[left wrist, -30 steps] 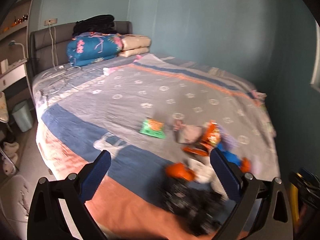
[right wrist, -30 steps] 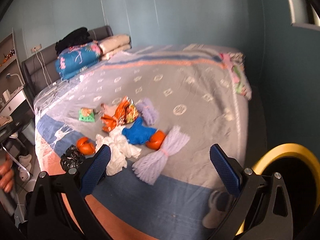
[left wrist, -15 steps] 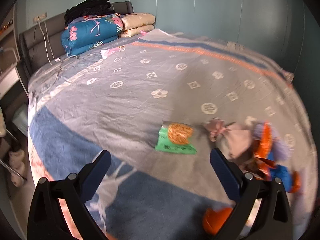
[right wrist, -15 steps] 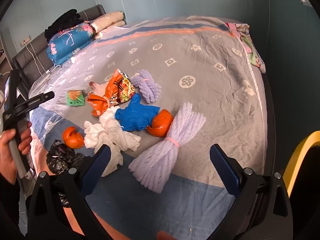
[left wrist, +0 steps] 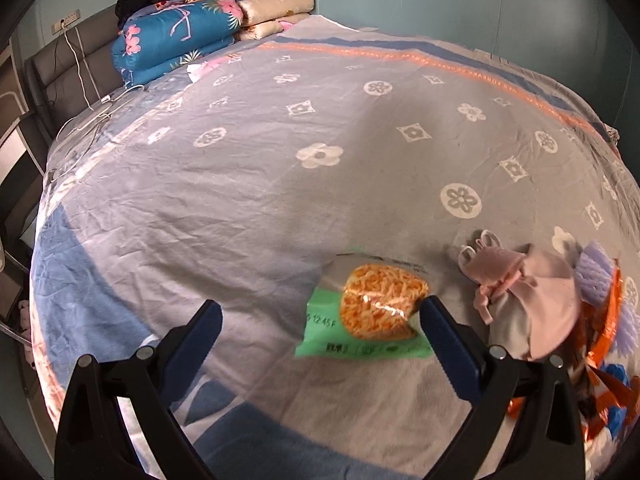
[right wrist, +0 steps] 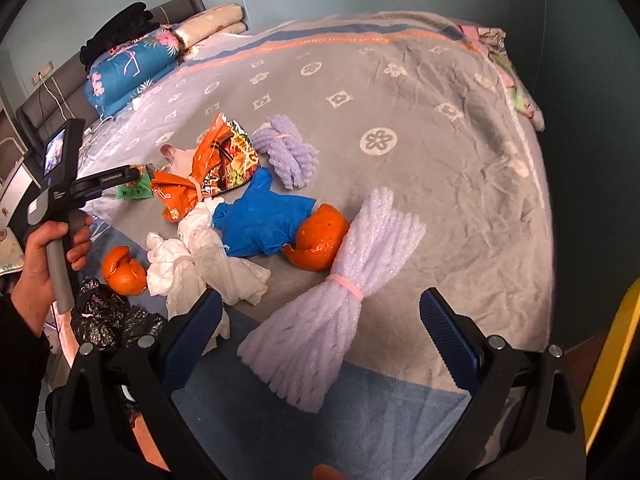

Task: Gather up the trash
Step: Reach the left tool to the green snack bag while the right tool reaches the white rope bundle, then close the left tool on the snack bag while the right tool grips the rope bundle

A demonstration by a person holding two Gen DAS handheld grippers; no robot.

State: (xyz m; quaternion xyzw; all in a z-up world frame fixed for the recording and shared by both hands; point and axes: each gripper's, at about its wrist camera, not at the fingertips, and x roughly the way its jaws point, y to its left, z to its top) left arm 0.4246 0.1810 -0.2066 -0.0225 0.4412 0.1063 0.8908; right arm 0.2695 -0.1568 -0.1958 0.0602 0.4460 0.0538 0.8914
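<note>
Trash lies on the grey bedspread [right wrist: 420,128]. In the left wrist view a green snack packet [left wrist: 368,316] lies just ahead of my open left gripper [left wrist: 318,314], its right finger [left wrist: 444,344] beside the packet. A pink cloth bundle [left wrist: 528,296] lies to its right. In the right wrist view my open right gripper [right wrist: 320,320] hovers over a tied lilac foam bundle [right wrist: 336,312]. Beyond it lie orange peel [right wrist: 318,238], a blue glove [right wrist: 264,224], white tissue [right wrist: 200,256], an orange noodle wrapper [right wrist: 212,168], a second lilac bundle [right wrist: 286,152], another peel [right wrist: 122,270] and a black bag [right wrist: 108,320].
Folded blue quilt [left wrist: 176,44] and pillows [left wrist: 276,10] sit at the headboard, with cables [left wrist: 92,112] nearby. A yellow bin rim [right wrist: 612,352] is at the right edge of the right wrist view. The left gripper handle and hand [right wrist: 52,240] show at the bed's left side.
My left gripper has moved in close over the bed toward the green packet. My right gripper has moved closer and lower over the lilac foam bundle.
</note>
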